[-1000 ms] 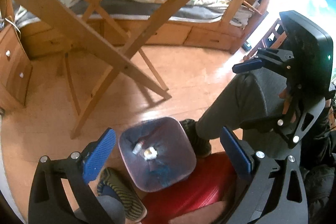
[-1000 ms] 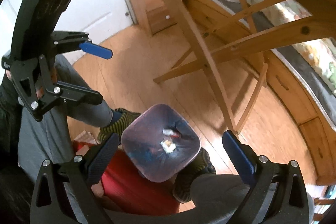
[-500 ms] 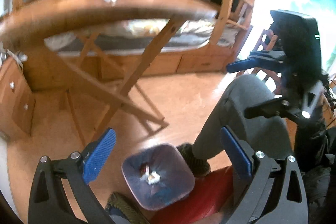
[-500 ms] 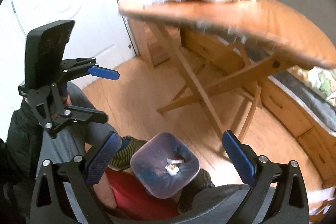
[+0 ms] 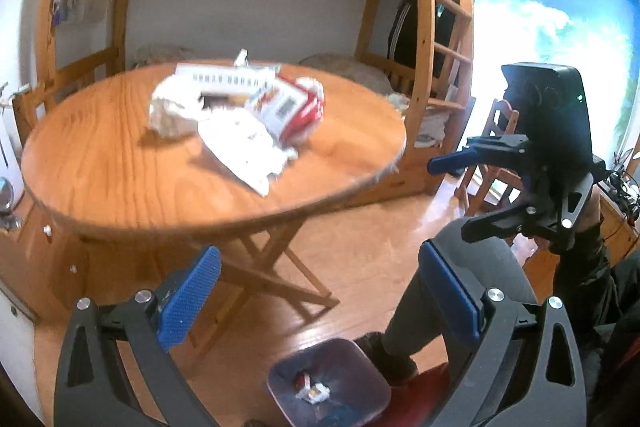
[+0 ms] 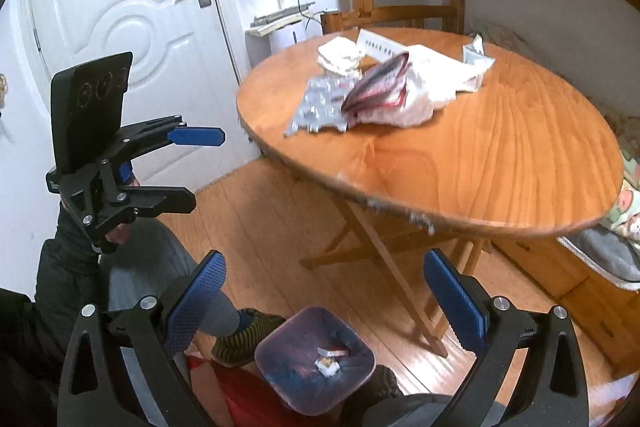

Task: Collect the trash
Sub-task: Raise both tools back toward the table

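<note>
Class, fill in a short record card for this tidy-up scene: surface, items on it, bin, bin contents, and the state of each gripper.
surface: round wooden folding table
items on it: crumpled white paper, red-and-white packet, white box, blister pack
bin: small bin on the wooden floor, below the table edge
bin contents: a few small scraps
left hand-held gripper: open, holding nothing
right hand-held gripper: open, holding nothing
</note>
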